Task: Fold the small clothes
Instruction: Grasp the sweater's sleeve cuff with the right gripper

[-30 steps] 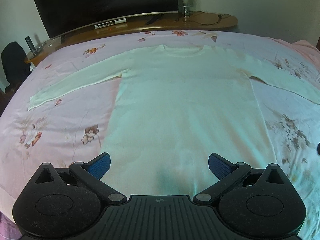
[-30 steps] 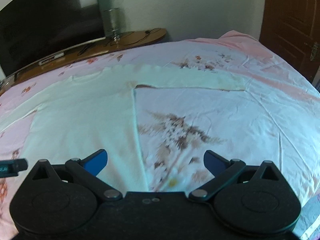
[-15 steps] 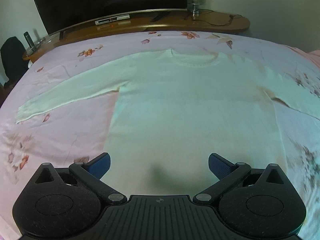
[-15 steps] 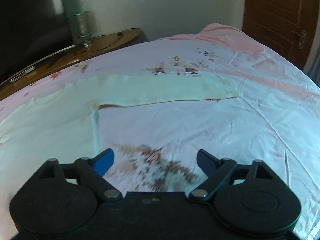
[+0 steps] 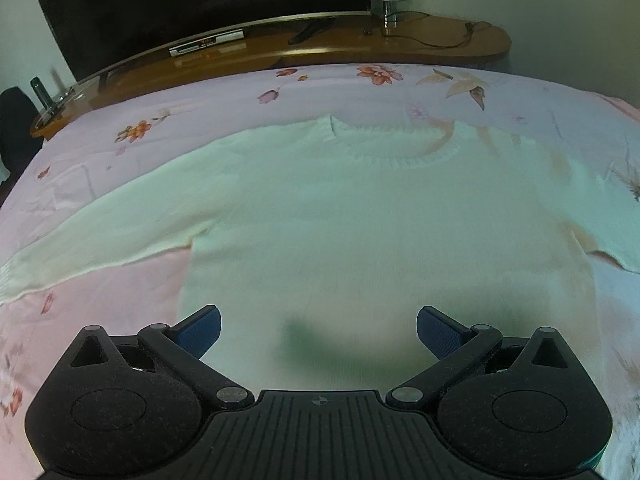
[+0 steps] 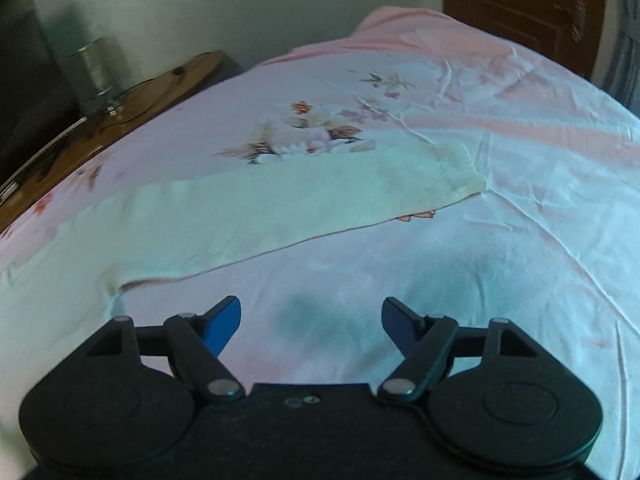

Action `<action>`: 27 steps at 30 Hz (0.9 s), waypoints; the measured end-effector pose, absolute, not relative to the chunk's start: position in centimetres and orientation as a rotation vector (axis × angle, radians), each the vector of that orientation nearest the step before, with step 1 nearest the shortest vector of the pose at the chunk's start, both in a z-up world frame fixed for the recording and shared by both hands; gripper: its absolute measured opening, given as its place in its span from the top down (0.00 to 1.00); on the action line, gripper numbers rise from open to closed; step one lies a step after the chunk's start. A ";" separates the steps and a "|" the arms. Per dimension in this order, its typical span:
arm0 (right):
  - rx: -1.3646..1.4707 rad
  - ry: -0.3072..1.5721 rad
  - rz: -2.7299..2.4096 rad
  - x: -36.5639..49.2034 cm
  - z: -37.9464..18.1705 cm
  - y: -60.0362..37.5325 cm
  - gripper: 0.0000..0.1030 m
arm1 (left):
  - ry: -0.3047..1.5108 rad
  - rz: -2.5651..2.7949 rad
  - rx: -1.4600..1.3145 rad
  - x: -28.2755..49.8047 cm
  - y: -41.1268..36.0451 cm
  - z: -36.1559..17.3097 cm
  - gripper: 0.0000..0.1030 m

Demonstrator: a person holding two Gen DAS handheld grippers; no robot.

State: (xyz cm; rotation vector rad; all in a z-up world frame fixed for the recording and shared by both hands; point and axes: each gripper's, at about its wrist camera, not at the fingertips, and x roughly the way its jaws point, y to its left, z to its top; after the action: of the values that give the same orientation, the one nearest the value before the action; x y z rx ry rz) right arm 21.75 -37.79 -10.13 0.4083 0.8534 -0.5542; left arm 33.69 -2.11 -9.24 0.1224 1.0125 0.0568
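A white long-sleeved sweater (image 5: pixel 360 216) lies flat, face up, on the pink floral bedsheet (image 5: pixel 100 288), collar (image 5: pixel 400 152) toward the far side and both sleeves spread out. My left gripper (image 5: pixel 318 332) is open and empty, hovering over the sweater's body, its shadow on the fabric. In the right wrist view the sweater's right sleeve (image 6: pixel 280 208) stretches across, its cuff (image 6: pixel 464 172) at the right. My right gripper (image 6: pixel 311 322) is open and empty over bare sheet just in front of that sleeve.
A curved wooden TV stand (image 5: pixel 320 48) with a dark television (image 5: pixel 200 0), a set-top box and a glass stands beyond the bed's far edge. A brown door (image 6: pixel 520 4) is at the far right. The sheet (image 6: pixel 520 240) is lightly creased.
Both grippers have moved forward across the bed. The left came closer to the sweater's chest and collar; the right swung right from the body's side seam toward the right sleeve. Both stayed open.
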 end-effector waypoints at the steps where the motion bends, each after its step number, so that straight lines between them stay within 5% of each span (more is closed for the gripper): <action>1: 0.424 0.861 -0.565 22.1 -10.5 -38.3 0.34 | 1.017 0.058 0.123 34.3 -2.2 -9.5 0.00; 4: 0.500 0.868 -0.593 22.9 -11.4 -40.0 0.45 | 1.026 0.063 0.122 36.1 -2.5 -10.4 0.00; 21: 0.696 0.734 -0.756 25.8 -13.3 -47.2 0.62 | 1.040 0.086 0.099 40.7 -0.4 -12.7 0.00; 27: 0.726 0.683 -0.798 26.2 -13.7 -48.6 0.80 | 1.020 0.062 0.070 40.7 1.3 -12.6 0.00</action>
State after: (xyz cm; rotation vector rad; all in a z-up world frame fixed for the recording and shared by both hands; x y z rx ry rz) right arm 26.23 -48.55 -13.66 0.7255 0.6827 -0.7978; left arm 40.73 1.28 -12.55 0.0698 1.0205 0.0616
